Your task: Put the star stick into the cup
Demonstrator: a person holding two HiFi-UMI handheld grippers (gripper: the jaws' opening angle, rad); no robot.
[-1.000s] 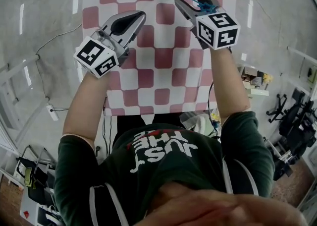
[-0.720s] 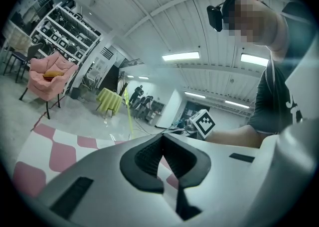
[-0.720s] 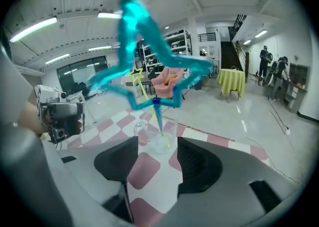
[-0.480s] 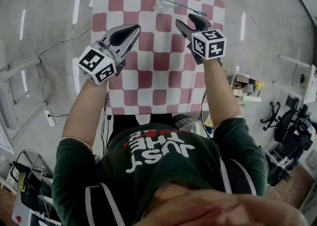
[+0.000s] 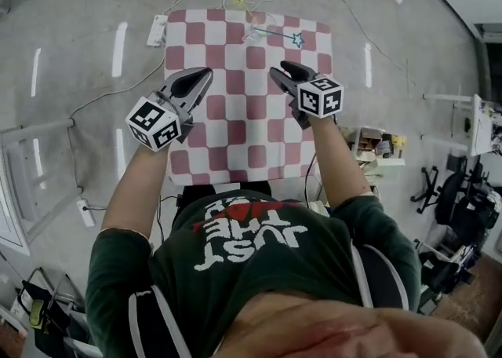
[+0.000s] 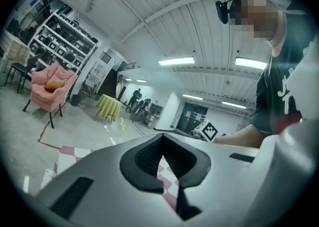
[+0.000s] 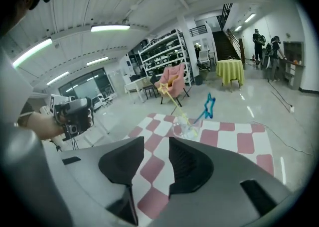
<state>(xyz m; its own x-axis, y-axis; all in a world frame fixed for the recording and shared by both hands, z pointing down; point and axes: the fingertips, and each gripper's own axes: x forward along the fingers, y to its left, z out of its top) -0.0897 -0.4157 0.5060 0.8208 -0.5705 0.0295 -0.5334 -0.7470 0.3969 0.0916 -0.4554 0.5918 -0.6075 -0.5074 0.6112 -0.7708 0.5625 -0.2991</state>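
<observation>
A small tabletop under a red-and-white chequered cloth stands on a grey concrete floor. A white power strip and loose cables lie by its far corner. The gripper views show a big hall with ceiling strip lights, storage shelves, a pink armchair and a round table draped in yellow.

A clear cup sits near the far edge of the tabletop. The blue star stick stands in it, leaning right, and a yellow star stick leans the other way.

A second ago the right tongs were up at the blue stick. Now both tongs hang over the near half of the cloth, well apart from the cup. The right jaws have just been closing part-way. They stand apart with only cloth showing between them. The left tongs are closed at the tips on nothing.

From the head view the cup is almost too faint to pick out, and only the blue stick shows clearly. In the left gripper view the gripper's own body hides all but a sliver of cloth.
</observation>
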